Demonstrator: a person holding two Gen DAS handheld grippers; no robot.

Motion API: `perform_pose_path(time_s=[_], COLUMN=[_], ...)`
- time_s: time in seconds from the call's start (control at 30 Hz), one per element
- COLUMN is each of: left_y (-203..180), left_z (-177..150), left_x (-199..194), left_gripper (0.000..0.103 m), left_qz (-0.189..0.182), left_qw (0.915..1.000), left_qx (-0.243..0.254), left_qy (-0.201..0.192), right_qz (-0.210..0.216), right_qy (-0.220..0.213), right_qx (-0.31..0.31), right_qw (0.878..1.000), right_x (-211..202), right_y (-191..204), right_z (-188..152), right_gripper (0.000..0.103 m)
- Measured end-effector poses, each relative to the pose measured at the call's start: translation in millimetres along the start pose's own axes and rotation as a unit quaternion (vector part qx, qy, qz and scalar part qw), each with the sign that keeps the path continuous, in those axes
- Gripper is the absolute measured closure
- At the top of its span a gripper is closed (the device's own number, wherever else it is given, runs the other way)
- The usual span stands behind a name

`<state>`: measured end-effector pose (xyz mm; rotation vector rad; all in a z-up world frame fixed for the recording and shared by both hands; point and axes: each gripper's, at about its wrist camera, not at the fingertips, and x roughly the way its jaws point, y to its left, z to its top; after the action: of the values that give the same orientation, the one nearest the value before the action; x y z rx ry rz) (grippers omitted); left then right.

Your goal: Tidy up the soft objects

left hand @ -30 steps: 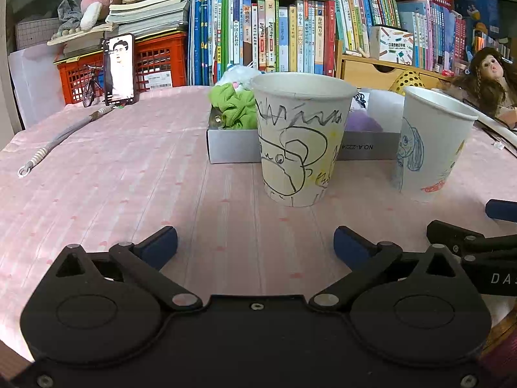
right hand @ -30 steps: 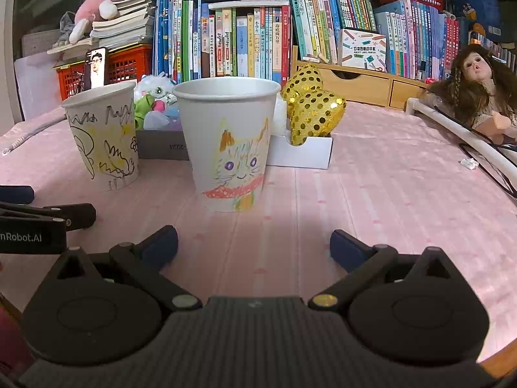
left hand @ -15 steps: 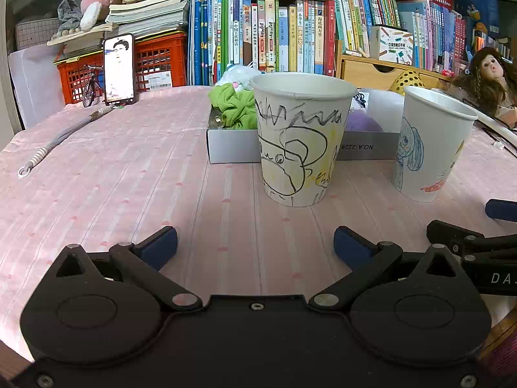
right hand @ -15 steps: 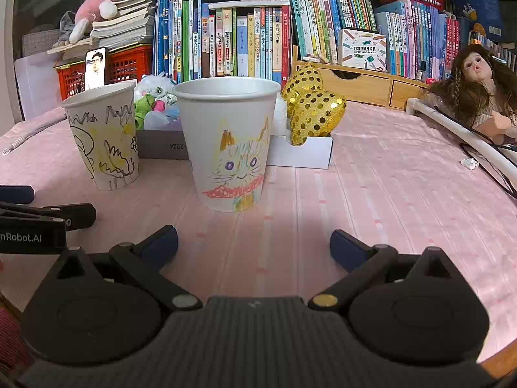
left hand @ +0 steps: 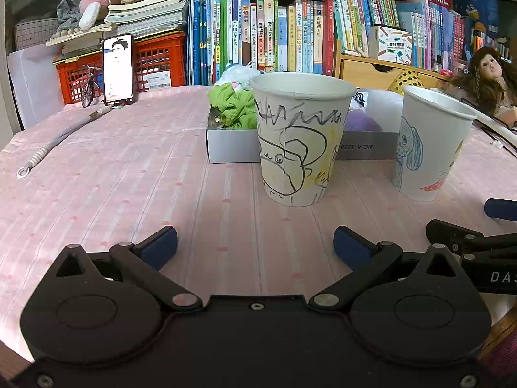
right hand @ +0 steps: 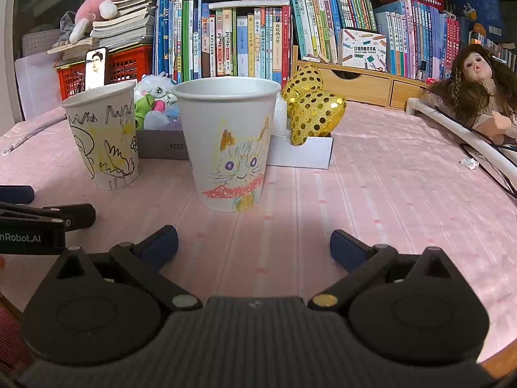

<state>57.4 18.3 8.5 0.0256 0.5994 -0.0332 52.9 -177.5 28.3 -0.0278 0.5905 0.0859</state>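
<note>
Paper cups (left hand: 299, 135) unmoved; both claws, left (left hand: 255, 244) and right (right hand: 253, 242), stay spread, empty; green scrunchie (left hand: 234, 106) crumpled in box (left hand: 232, 145) at 12 o'clock

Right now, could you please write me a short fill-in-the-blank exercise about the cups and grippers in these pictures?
1. The cup nearest the right hand-held gripper shows a drawn ____.
2. Both cups stand ____ on the tablecloth.
3. The left hand-held gripper is ____, holding nothing.
4. The gold spotted toy sits in the ____ box.

Missing words: cat; upright; open; white
</note>
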Motion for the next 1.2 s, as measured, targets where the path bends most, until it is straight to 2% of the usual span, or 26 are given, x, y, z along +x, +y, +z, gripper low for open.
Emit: perform_pose_path(time_s=[0.33,1.2], left_y=[0.0,-0.9], left_z=[0.7,0.7], left_x=[1.0,0.9], left_gripper=[0.0,0.0], left_qz=[-0.004,-0.005], left_qw=[1.0,1.0], left_qx=[0.002,0.003], left_qy=[0.006,0.005], right_qz=[0.008,0.009], right_qy=[0.023,0.022], right_qx=[-0.004,-0.005], right_qw=[1.0,1.0], right_x=[4.7,4.4], right_y=[-1.8,-2.4], right_z=[5.3,6.0], right_gripper=[0.0,0.0])
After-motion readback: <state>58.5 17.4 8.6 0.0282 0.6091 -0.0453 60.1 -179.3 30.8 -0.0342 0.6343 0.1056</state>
